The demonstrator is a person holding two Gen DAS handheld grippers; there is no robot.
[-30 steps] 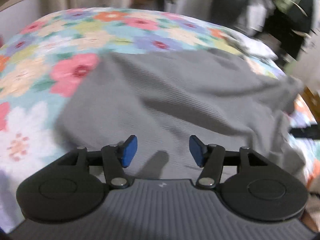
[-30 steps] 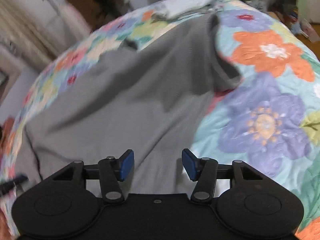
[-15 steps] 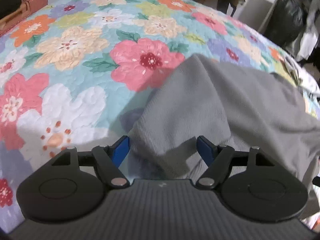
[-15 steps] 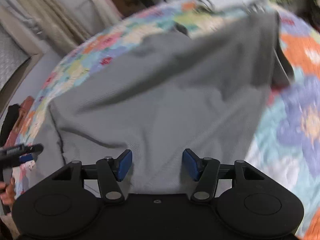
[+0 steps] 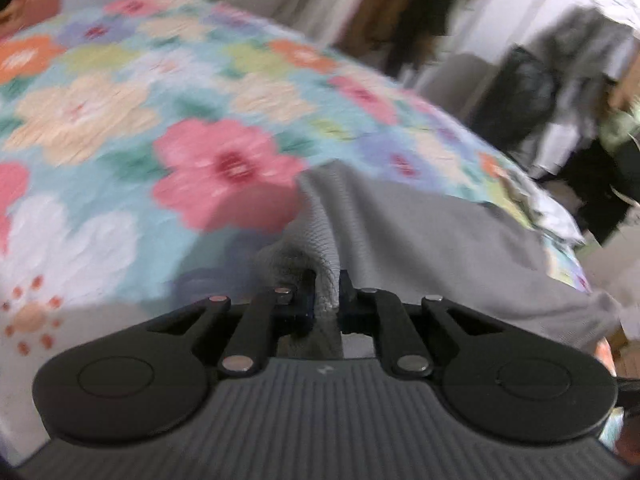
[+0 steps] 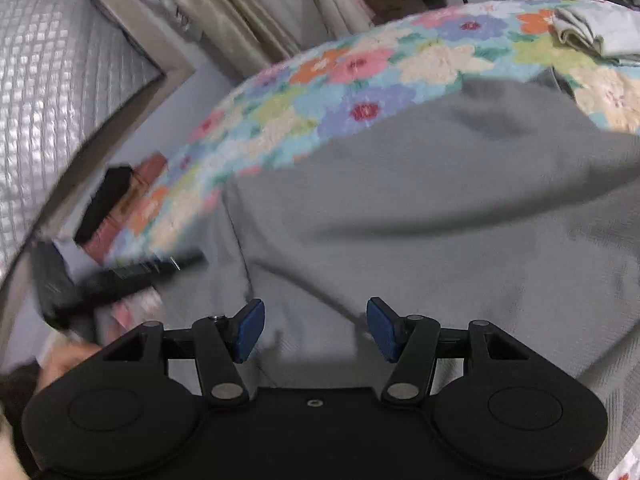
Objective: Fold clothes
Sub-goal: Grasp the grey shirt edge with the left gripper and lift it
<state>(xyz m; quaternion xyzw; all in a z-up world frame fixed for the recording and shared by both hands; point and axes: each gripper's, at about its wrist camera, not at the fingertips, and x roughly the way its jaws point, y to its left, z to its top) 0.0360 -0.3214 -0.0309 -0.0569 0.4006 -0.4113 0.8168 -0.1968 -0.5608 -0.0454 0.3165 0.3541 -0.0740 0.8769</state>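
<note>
Your left gripper (image 5: 326, 300) is closing its jaws on a bunched corner of the grey ribbed knit garment (image 5: 432, 248), and the fabric is pinched between the pads and pulled up into a ridge. The garment lies spread across the bed's quilted bedspread with its pastel flower print (image 5: 160, 128), reaching away to the right in the left wrist view. Your right gripper (image 6: 316, 330) hovers over the garment's middle with its jaws about half open and nothing between the blue pads (image 6: 249, 330); wrinkled cloth lies beneath them.
</note>
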